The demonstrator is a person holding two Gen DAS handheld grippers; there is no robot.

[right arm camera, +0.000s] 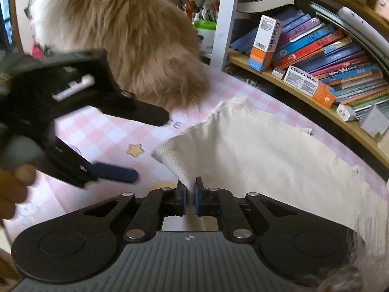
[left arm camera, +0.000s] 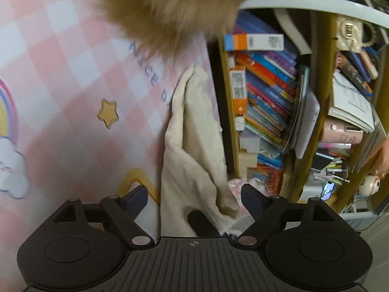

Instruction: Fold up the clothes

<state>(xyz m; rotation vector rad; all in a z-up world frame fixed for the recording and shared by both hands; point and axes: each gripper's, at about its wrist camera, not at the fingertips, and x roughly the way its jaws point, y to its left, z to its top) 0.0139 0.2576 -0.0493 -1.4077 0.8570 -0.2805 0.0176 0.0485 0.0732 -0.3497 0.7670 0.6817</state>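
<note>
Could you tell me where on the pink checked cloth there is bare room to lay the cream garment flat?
Bare checked cloth lies around the star print, between the cream garment and the open left gripper. Crowded: a furry animal at the far side, the bookshelf close along the right edge. The right gripper pinches the garment's corner.

I count one cream garment [right arm camera: 255, 146], one furry animal [right arm camera: 121, 36], two grippers, one pink checked sheet [left arm camera: 60, 60], one star print [right arm camera: 135, 150], two orange boxes.
</note>
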